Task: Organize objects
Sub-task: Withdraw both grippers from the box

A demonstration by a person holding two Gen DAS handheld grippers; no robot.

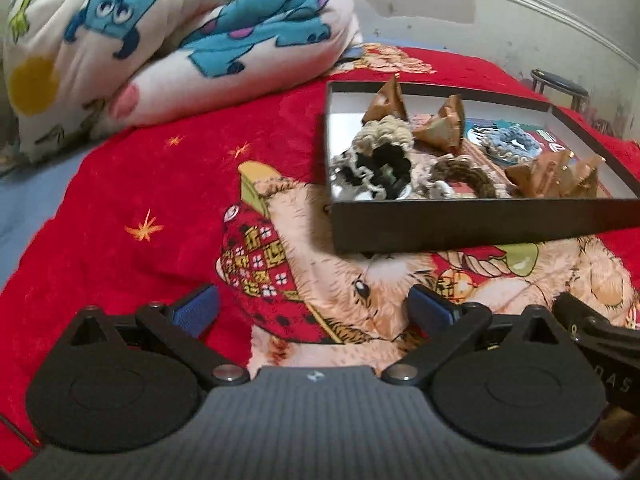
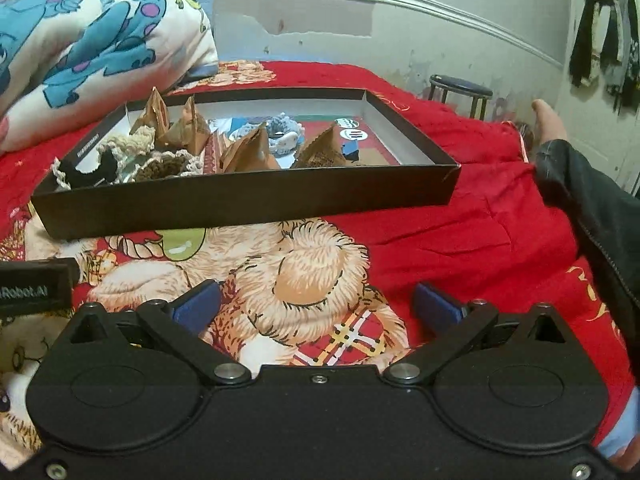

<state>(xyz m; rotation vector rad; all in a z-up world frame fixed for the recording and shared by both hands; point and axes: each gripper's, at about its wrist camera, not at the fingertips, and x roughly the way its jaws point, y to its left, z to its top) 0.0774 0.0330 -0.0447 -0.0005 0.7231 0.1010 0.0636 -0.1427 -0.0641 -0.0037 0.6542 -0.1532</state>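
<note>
Your left gripper [image 1: 314, 312] is spread and empty at the frame's bottom, over the blanket [image 1: 120, 184]. The box [image 1: 460, 224] sits right of centre, already holding scrunchies [image 1: 380, 152] and brown packets [image 1: 444, 124], so you look to be between picks. Nothing loose shows on the blanket; next you need to find what is left. Your right gripper [image 2: 316, 308] is likewise spread and empty, the box [image 2: 240, 204] above it. At the lower left edge, a label [image 2: 24, 292] reads "Robot.AI".
</note>
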